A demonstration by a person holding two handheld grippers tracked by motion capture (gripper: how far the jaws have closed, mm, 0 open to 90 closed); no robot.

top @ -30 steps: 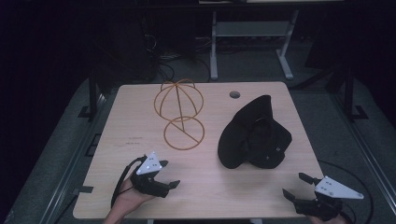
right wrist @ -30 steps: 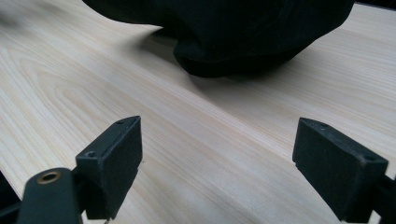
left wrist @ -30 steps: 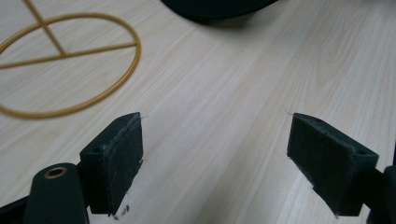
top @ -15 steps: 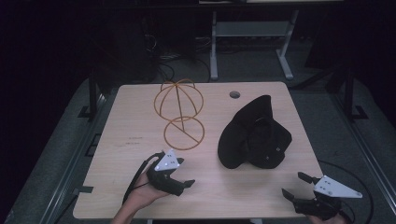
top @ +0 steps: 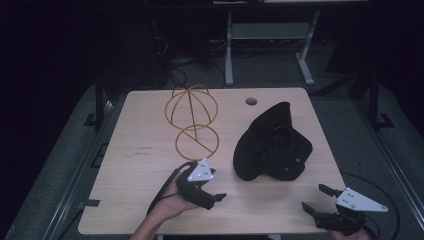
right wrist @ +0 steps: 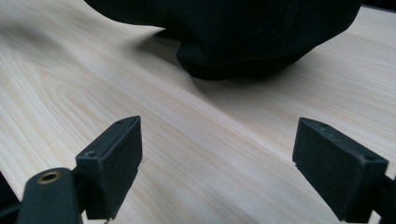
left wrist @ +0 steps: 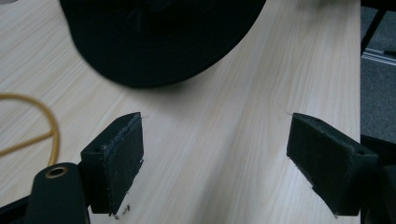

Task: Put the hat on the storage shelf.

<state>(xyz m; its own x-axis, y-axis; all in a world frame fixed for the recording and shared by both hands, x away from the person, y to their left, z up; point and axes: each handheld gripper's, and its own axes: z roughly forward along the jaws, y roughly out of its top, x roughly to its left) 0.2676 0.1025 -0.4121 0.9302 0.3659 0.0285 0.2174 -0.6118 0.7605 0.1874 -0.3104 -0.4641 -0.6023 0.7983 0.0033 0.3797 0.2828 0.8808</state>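
Both grippers spread wide, empty: left gripper (top: 214,198) near black hat (top: 272,145), right gripper (top: 314,200) at table's (top: 140,165) front-right corner. No readable writing.

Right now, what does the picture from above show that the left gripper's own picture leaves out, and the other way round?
The high view alone takes in the gold wire hat stand, the right gripper at the table's near right corner, a round hole near the far edge, and desk legs on the floor beyond. The left gripper view alone gives a close look at the inner faces of its two fingers, spread wide with bare wood between them. Both share the black hat, the wooden table and the left gripper.
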